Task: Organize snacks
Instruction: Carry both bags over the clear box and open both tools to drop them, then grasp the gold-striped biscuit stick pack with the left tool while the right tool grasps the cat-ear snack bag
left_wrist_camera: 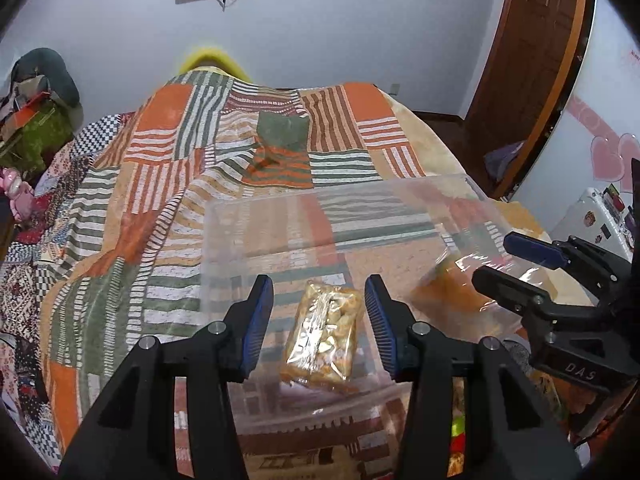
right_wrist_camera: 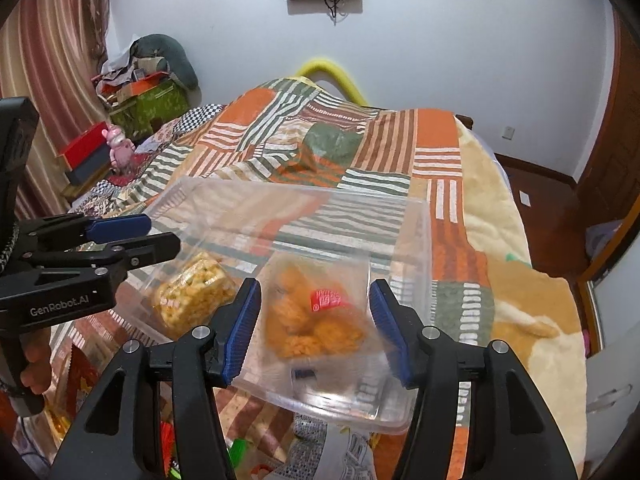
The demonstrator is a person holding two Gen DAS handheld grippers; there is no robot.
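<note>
— What do the snacks look like?

— Between my left tongs (left_wrist_camera: 319,320), spread wide, a clear packet of pale yellow puffed pieces (left_wrist_camera: 320,340) lies flat in the clear plastic bin (left_wrist_camera: 280,216). Between my right tongs (right_wrist_camera: 314,326), also spread and touching nothing, a blurred clear bag of orange pieces (right_wrist_camera: 316,320) with a red label sits in the same bin.

— And the bin?

— On the striped bedspread (left_wrist_camera: 168,152).

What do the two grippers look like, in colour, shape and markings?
Both are black plastic, each with two wedge-shaped arms, silver round bolts and blue ribbed pads on the fingers. The left gripper carries white "GenRobot.AI" lettering on its side, seen from the right wrist view. The right gripper shows white "DAS" lettering, seen from the left wrist view.
</note>
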